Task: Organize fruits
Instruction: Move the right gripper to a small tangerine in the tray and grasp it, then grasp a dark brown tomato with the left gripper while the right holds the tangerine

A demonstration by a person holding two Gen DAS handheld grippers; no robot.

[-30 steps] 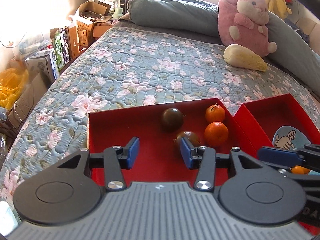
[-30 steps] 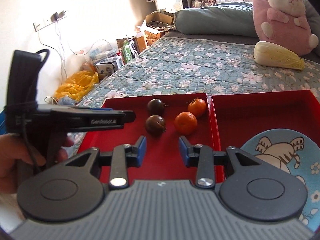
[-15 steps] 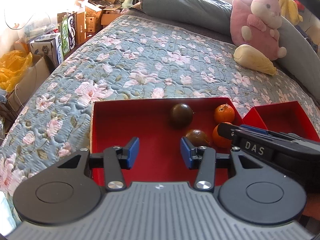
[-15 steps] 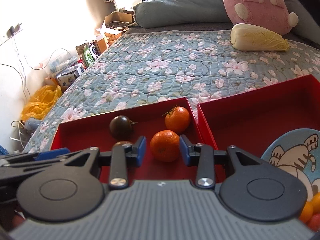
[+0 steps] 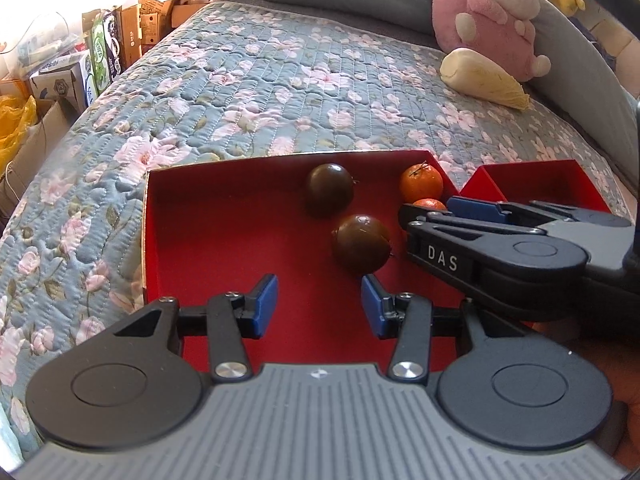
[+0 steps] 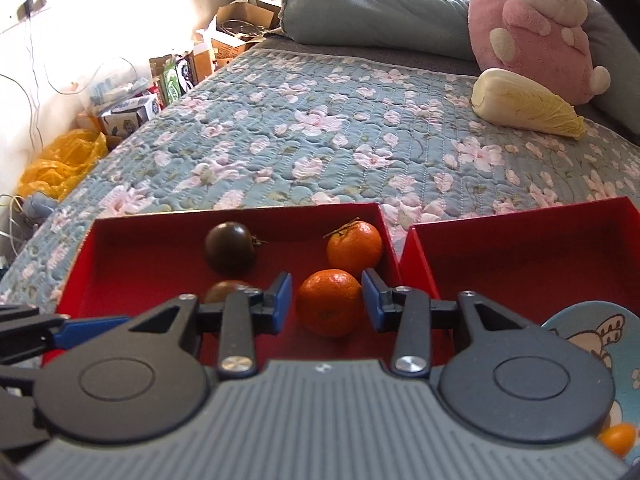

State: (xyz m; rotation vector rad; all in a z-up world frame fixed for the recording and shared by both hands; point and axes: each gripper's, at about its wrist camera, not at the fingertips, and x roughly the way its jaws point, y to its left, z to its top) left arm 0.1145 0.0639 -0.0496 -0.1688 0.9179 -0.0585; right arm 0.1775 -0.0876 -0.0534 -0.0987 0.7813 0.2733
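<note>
Near orange point(image 6: 329, 303): it sits in the left red box point(image 6: 120, 228), now right between the blue tips of the right claw point(image 6: 323, 307). A second ago that claw was back from it, over bare red floor.
Right claw: its jaws have just been opening. They are spread on both sides of the orange and not pinching it yet. It looks ready to grab.
Left claw point(image 5: 319, 305): spread and empty, close in front of the near dark fruit point(image 5: 363, 243).
Other fruit: far orange point(image 6: 354, 243) and far dark fruit point(image 6: 231, 246) lie by the far wall.
Right view only: the cartoon plate point(image 6: 600, 336) in the right red box point(image 6: 520, 216).
Left view only: the right claw from the side, hiding most of the near orange.
</note>
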